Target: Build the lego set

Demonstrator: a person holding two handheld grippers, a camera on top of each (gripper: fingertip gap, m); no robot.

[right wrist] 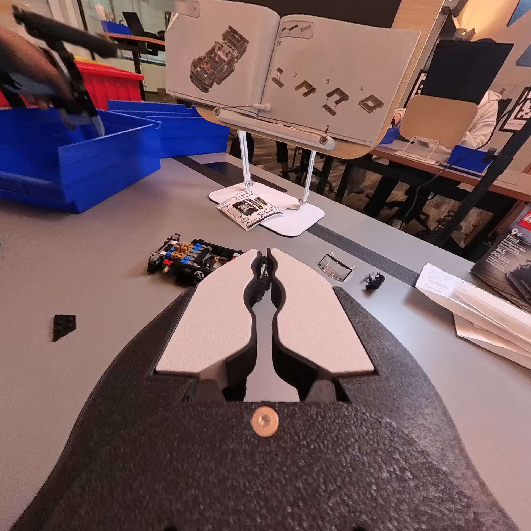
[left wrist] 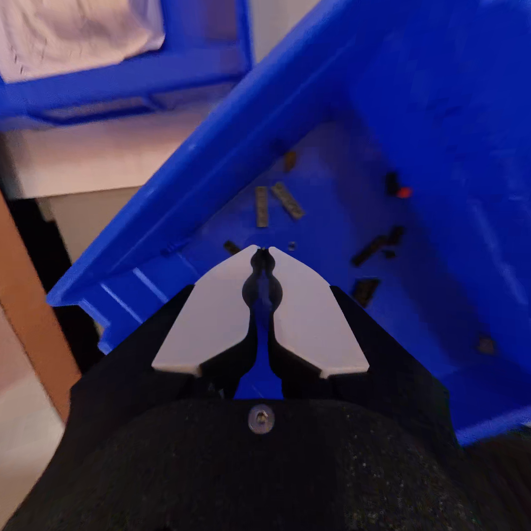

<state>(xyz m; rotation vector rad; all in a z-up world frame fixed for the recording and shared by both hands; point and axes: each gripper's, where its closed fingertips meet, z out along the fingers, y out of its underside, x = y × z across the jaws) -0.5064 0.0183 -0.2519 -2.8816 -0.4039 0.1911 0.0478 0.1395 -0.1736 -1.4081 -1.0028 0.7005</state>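
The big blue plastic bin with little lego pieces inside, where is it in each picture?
Left wrist view: the big blue plastic bin fills the middle and right, its floor scattered with small dark pieces.
Right wrist view: the same bin sits at far left on the grey table.
Shared landmark: the left gripper, reaching into the bin.

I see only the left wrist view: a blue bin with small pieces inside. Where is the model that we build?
Observer: The half-built car lies on the grey table, just beyond the right tongs.
Operator: Do the right tongs hold something?
Observer: They are nearly shut, and I see nothing held between them.
Operator: Are there loose parts outside the bin?
Observer: Yes. In the right wrist view, a black wedge plate lies on the table left of the tongs, and a clear windscreen piece lies to their right.
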